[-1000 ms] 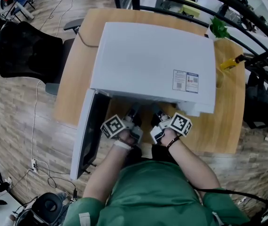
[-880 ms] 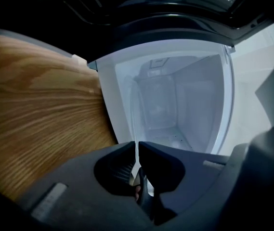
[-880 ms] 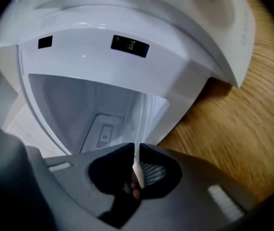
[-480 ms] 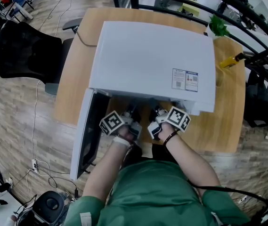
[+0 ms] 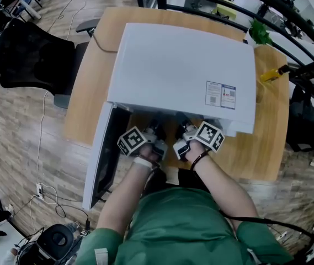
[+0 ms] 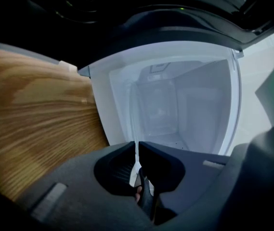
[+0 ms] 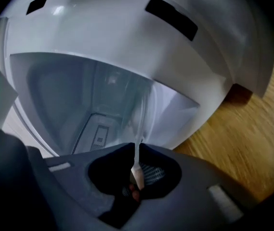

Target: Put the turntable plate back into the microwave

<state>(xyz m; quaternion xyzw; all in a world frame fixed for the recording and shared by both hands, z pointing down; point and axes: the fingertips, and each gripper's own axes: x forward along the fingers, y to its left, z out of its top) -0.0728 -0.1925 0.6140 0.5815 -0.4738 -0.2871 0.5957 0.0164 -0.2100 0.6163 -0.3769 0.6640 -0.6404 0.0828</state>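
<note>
Glass turntable plate (image 7: 137,166), its rim clamped in my closed left gripper (image 6: 137,150) and in my right gripper (image 7: 136,149), whose jaws have just been closing, sits at twelve o'clock at the microwave (image 5: 179,70) mouth; I judge that such thin rim grips could slip and knock it against the opening.

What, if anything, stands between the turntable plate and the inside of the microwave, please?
Nothing visible does: the door is swung open at the left, the cavity looks empty, and the turntable plate is right at its opening.

Clear plate (image 7: 137,153) at mouth, white microwave (image 5: 179,70) open
</note>
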